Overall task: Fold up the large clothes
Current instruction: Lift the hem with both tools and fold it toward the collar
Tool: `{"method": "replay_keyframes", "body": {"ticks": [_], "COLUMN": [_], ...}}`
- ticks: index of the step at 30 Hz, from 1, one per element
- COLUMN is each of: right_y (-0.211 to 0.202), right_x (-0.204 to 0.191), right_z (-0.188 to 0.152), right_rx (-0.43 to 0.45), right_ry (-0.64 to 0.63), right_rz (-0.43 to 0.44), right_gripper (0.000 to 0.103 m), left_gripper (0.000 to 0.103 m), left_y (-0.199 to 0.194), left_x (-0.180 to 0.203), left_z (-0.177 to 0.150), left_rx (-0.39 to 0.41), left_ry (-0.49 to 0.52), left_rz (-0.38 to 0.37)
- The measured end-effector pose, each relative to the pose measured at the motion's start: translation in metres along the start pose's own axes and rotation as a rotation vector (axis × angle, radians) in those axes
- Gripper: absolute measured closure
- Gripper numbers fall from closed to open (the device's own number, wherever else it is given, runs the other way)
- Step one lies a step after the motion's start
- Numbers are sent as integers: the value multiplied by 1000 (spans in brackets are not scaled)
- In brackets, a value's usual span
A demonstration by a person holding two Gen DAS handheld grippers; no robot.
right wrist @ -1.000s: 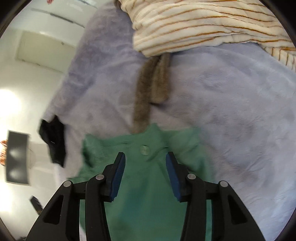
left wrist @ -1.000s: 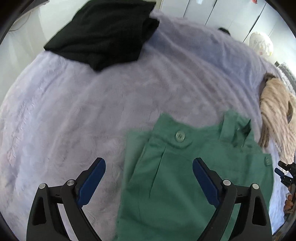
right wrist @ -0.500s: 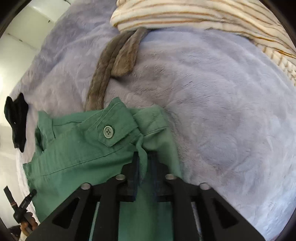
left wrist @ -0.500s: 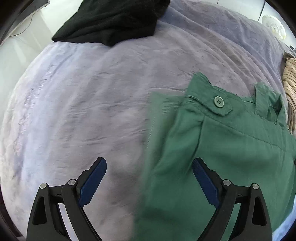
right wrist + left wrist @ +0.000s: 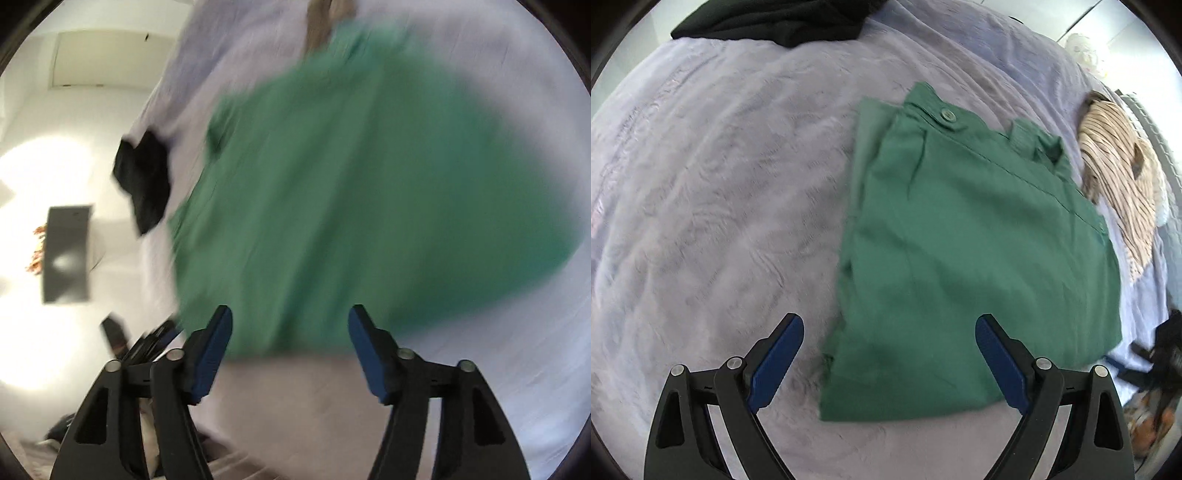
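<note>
Green trousers [image 5: 979,243] folded flat on a lilac blanket [image 5: 713,192], filling the centre-right of the left wrist view, waistband button toward the upper middle. Left gripper [image 5: 888,363] spread wide, empty, straddling the lower hem. Right gripper [image 5: 290,349] opening, nothing between the pads; view blurred, trousers [image 5: 354,192] across its centre. Probably light, limp woven cloth: no stiffness, likely to sag and slide layer over layer. Best pinched at the thicker waistband or through all layers at a folded corner. Black garment [image 5: 775,18] at top left.
</note>
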State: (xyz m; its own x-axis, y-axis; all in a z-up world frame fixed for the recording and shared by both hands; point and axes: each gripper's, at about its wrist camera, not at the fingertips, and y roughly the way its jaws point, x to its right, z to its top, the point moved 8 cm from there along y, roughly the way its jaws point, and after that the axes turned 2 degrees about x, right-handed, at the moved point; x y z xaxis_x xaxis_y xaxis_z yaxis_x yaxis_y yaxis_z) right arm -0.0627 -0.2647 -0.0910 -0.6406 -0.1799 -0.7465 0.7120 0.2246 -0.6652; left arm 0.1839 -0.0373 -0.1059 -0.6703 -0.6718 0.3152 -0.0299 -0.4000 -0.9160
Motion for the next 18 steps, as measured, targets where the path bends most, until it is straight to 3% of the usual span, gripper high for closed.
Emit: {"method": "replay_keyframes", "body": {"ticks": [4,6,8,10,11,12,13,14,18], "right_y": [72,98,118,129,133,135,135,135,117], "right_x": [-25,-31,-34,-34,-33,-34,-34,-34,-56], "right_z": [-49,-60,-62,-63,-62,-60,-55,-52,-52], "right_rx": [-103,-100,-82,-58,-43,-27,-9,-4,15], "right_ry": [50,97,156,195,217,235,249,253,142], "right_rz": [67,101,114,121,117,119,119,88,88], "right_gripper": [33,33,33,32,33,42,83,94,95], "left_gripper": [11,27,35,81,89,91,95,95,99], "left_y": [2,7,13,16,15,10,1,-7,-25], "left_x": [1,3,3,-3,-8,-10,-10,-9,-9], "left_z": [-7,-7,-6,-6,-6,-5,-4,-4,-19], "left_rx": [-13,-33,-40,-52,-59,-53,-36,-20,0], "left_ry": [9,13,15,16,1,-21,-37,-31,26], "left_rz": [-56,-85,-91,-70,-74,-109,-153,-169,-173]}}
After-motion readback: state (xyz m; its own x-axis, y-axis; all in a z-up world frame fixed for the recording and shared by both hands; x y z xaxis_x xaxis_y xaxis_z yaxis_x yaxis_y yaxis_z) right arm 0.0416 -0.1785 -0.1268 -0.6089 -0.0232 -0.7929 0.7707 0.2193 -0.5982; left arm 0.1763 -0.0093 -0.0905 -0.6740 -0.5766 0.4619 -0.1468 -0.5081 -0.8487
